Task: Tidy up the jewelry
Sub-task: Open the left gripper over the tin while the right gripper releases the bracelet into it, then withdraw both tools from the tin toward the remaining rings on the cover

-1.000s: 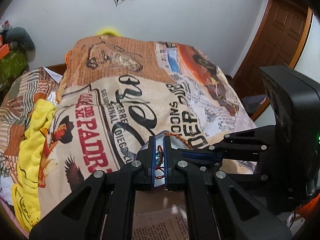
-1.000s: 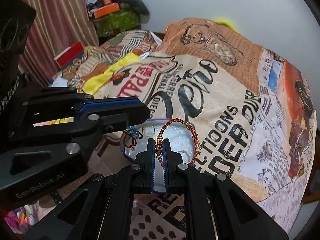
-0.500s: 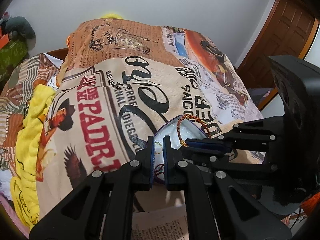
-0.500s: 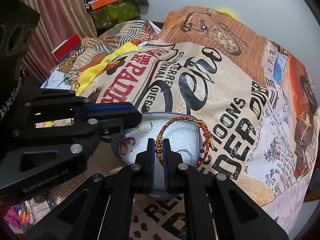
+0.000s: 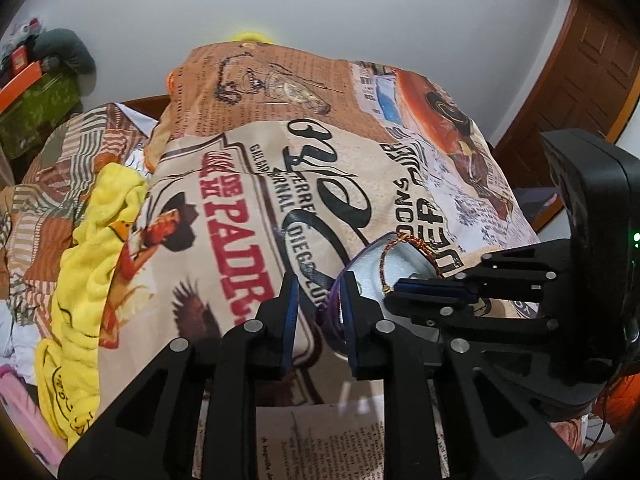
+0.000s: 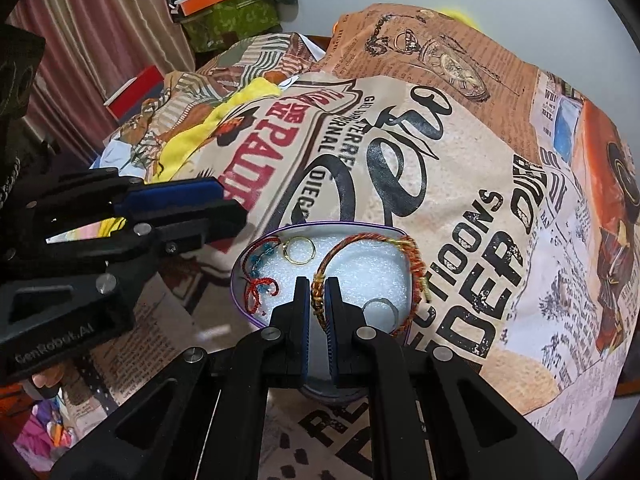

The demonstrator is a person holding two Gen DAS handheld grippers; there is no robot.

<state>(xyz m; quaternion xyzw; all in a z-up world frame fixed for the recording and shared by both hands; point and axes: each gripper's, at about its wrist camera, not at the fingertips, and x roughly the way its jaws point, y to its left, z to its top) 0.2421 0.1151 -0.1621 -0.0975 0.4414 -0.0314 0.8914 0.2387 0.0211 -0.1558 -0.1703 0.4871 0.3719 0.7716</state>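
A heart-shaped tin (image 6: 256, 322) with a purple rim and a white foam lining is seen lying on the bed, on a bedspread (image 6: 460, 184) printed like old newspaper. The right tool (image 6: 317, 290) is clenched on a braided red-and-yellow bracelet (image 6: 416, 264) — the cord is pinched between the two blue pads, and the rest of the loop arches over the foam and out past the tin's right rim. Inside the tin, a red-and-blue thread bracelet (image 6: 260, 280) is laid against the left wall, a thin gold ring (image 6: 299, 251) rests just beside it near the top edge, and a small clear ring (image 6: 380, 309) sits on the foam close to the right tool's right finger.

The left tool (image 5: 319, 300) is released, its jaws standing apart with nothing held between them; it is positioned at the left edge of the tin (image 5: 340, 280), whose purple rim is seen in the gap. From the left wrist view the braided bracelet (image 5: 400, 246) is visible rising above the foam — beside the right tool (image 5: 400, 289), which reaches in from the right. A yellow cloth (image 5: 88, 272) is bunched on the bed well to the left.
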